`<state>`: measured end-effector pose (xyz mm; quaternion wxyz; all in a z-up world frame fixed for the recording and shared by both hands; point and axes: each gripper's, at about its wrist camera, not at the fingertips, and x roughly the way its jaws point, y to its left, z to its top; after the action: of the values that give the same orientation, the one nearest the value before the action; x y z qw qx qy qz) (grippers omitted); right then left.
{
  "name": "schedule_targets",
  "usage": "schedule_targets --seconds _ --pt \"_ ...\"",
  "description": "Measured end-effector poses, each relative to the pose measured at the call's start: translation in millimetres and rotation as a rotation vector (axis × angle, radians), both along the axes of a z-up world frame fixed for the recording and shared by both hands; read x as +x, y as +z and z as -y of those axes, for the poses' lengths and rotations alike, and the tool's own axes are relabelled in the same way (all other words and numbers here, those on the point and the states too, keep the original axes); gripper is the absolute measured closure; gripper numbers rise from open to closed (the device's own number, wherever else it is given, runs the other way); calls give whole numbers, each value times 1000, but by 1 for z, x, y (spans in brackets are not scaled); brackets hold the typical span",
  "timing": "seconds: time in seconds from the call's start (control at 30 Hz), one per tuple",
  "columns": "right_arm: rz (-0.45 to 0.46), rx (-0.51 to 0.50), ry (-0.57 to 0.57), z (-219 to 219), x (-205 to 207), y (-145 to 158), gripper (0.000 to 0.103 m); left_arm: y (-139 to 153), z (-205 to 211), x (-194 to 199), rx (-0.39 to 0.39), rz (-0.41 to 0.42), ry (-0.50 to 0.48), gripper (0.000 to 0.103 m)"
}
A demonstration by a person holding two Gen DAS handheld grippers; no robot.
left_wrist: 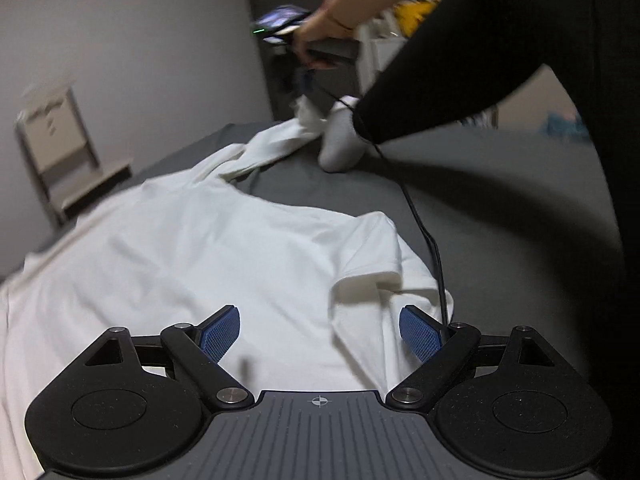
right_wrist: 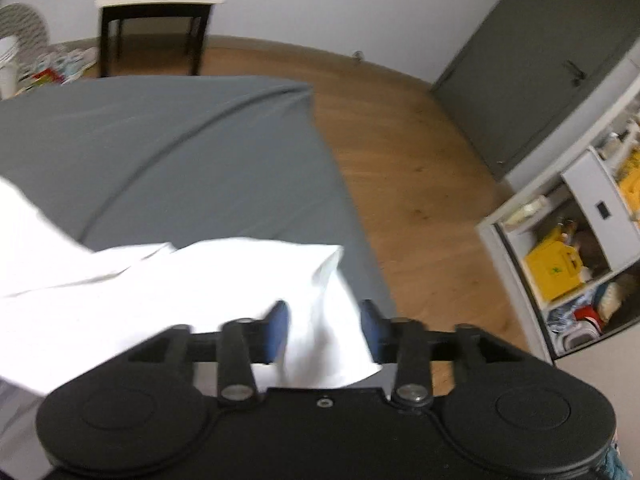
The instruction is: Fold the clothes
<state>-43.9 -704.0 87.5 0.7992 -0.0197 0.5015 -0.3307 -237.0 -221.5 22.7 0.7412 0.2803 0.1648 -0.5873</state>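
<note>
One white shirt (left_wrist: 208, 248) lies crumpled on the grey bed (left_wrist: 500, 208). Left hand-held gripper (left_wrist: 319, 334): jaws spread wide above the shirt, nothing between them. Right hand-held gripper (right_wrist: 324, 332): white cloth lies between its pads (right_wrist: 277, 330); clamped or not, cannot tell. One chair (right_wrist: 160, 4) beyond the bed.

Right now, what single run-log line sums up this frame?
stage: spreading white garment on grey bed | left gripper: open above garment | right gripper: open around cloth corner | fold: not started
</note>
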Motion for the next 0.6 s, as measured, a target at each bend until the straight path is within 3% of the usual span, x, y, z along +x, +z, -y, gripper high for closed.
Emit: schedule_targets --seconds 0.2,0.4,0.47,0.6 --pt "168 162 153 -52 -35 77 52 -2 23 -15 69 178 -133 16" --pt "405 446 342 -120 -110 183 42 -8 29 -31 145 428 -297 16" --pt "477 512 377 -140 -138 212 33 -10 31 -37 151 503 -351 16" --pt "537 522 447 -154 -183 259 33 -16 51 -49 104 627 -406 16"
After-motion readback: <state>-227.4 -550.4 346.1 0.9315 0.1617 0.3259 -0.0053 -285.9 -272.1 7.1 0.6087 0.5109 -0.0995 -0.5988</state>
